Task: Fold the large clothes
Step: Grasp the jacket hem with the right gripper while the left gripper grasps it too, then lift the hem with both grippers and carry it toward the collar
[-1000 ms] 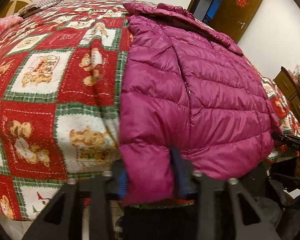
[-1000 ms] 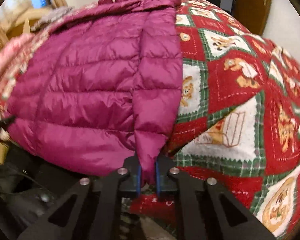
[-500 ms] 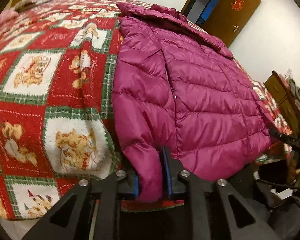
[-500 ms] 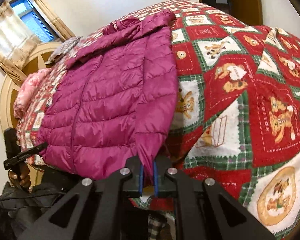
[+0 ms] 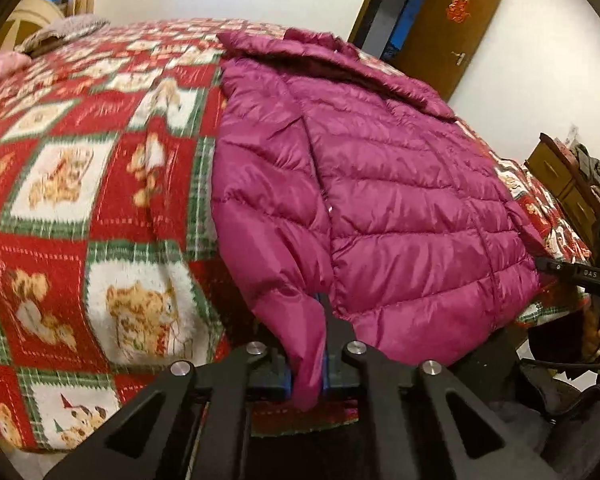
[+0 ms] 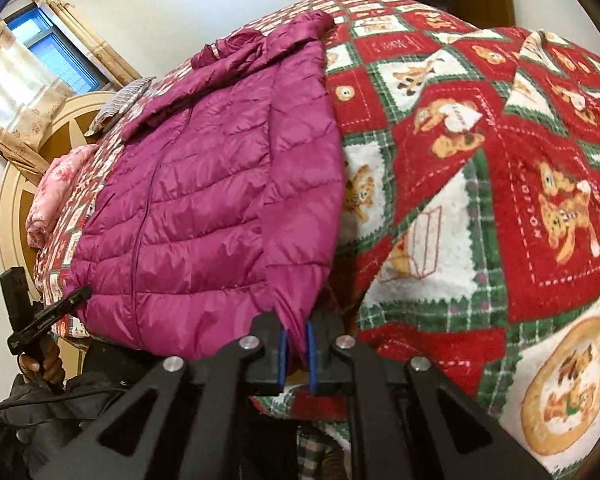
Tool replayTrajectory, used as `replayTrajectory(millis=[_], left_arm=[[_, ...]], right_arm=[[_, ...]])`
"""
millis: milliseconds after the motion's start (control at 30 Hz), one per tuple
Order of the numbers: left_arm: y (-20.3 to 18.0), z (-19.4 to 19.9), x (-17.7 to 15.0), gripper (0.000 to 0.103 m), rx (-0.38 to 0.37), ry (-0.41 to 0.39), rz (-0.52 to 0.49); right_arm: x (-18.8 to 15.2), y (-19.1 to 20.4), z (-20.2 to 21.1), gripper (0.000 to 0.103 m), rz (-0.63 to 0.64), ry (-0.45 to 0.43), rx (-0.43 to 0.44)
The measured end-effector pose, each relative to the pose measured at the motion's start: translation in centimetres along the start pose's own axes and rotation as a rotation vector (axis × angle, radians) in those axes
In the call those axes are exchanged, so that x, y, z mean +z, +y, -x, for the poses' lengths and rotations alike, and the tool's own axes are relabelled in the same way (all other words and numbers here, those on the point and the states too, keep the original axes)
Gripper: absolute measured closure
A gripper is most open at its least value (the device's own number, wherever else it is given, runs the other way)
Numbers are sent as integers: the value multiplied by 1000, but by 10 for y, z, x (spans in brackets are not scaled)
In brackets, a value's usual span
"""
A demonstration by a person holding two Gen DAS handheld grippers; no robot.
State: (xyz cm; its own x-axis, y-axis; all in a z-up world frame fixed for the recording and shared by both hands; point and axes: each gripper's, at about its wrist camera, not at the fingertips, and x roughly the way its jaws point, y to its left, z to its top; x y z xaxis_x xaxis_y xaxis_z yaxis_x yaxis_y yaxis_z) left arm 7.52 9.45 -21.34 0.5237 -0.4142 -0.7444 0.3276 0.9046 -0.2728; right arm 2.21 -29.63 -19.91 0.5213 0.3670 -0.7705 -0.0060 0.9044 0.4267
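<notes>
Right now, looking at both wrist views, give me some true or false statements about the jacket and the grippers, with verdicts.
1. The left gripper is shut on a jacket cuff. True.
2. The right gripper is open and holds nothing. False: it is shut on the other cuff.
3. The jacket lies on a bare wooden floor. False: it lies on a bear-print blanket.
4. The jacket is magenta and quilted. True.
5. The jacket is rolled into a ball. False: it lies spread out.

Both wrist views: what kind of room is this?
Most likely a home bedroom: a bed under a teddy-bear quilt, a curved headboard beside a curtained window, and a wooden door. A magenta jacket lies on the quilt.
</notes>
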Motion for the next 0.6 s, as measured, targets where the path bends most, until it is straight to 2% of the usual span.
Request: replayTrajectory(millis=[167, 233, 267, 300, 333, 367, 400, 467, 500, 567, 600], left_arm=[[0, -6, 1, 93, 20, 18, -7], [3, -9, 2, 86, -1, 37, 16], [3, -11, 1, 76, -17, 45, 30], [7, -13, 1, 64, -55, 62, 61], [7, -13, 1, 60, -76, 68, 77], [7, -13, 1, 58, -91, 66, 89], [5, -13, 0, 58, -79, 59, 84], [-3, -14, -1, 59, -35, 49, 29], [-7, -13, -1, 68, -12, 37, 4], [-12, -11, 1, 89, 19, 14, -36], [-12, -10, 4, 92, 9, 11, -39]], right_arm=[[0, 2, -5, 88, 9, 16, -29], [1, 4, -8, 86, 15, 24, -39], [1, 6, -10, 84, 24, 30, -48], [1, 8, -12, 78, 34, 37, -53], [1, 10, -14, 70, 41, 42, -54], [1, 12, -16, 67, 47, 46, -52], [1, 15, -18, 63, 57, 48, -55], [0, 17, -24, 67, 77, 52, -91], [0, 17, -25, 87, 81, 52, -107], [0, 12, -25, 92, 65, 50, -114], [0, 10, -22, 93, 52, 39, -86]])
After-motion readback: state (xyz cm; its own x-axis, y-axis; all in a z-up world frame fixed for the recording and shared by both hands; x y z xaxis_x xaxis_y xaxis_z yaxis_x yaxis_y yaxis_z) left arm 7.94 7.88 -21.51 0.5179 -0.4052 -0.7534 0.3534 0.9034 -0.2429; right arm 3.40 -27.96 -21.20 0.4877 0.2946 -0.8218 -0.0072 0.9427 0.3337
